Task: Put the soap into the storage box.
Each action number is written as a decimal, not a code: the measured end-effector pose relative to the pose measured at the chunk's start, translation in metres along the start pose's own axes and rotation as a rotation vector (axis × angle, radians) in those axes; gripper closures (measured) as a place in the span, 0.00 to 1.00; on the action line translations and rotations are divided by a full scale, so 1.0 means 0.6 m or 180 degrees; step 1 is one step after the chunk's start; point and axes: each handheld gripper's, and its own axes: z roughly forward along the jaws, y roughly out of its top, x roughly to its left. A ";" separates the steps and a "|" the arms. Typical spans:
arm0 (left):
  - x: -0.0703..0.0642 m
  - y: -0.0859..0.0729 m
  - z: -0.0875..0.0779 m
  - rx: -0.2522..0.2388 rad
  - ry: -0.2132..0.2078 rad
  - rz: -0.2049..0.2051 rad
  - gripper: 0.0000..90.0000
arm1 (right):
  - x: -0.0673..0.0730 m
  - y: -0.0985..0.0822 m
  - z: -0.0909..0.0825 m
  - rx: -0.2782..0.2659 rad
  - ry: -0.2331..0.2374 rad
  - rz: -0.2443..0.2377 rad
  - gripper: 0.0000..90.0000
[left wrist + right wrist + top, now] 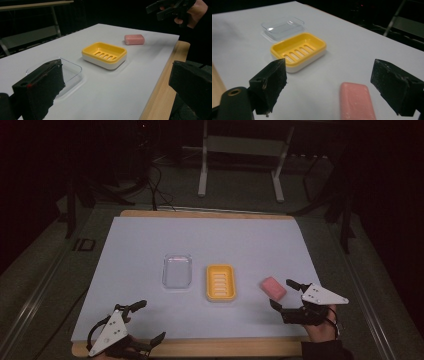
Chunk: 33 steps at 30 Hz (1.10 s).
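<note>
Right claw (281, 295) is held with jaws apart, just beside the pink soap bar (273, 288). Left claw (148, 321) is held apart at the counter (140, 245) edge, empty. Yellow soap dish (220, 283) is seen beside the clear lid (177, 271).

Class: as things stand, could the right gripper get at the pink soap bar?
Probably yes. The right gripper is open, its jaws either side of the pink soap bar, and nothing lies between them.

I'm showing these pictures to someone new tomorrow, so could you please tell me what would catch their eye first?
The bright yellow soap dish stands out at the middle of the white table, with a clear lid lying apart on its left. A pink soap bar lies to its right, just ahead of the right hand-held gripper, whose jaws stand open. The left hand-held gripper waits open at the near edge.
</note>
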 end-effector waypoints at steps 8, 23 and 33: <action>0.000 0.003 0.002 -0.0053 0.0072 -0.0025 0.00 | 0.005 0.004 0.004 0.0119 -0.0158 -0.0186 0.15; -0.005 0.001 0.004 0.0040 0.0108 0.0021 0.00 | -0.036 0.007 0.026 0.0641 -0.0900 0.0216 0.13; -0.006 0.001 0.007 0.0074 0.0113 0.0035 0.00 | -0.052 -0.004 0.024 0.0792 -0.1349 0.0427 0.13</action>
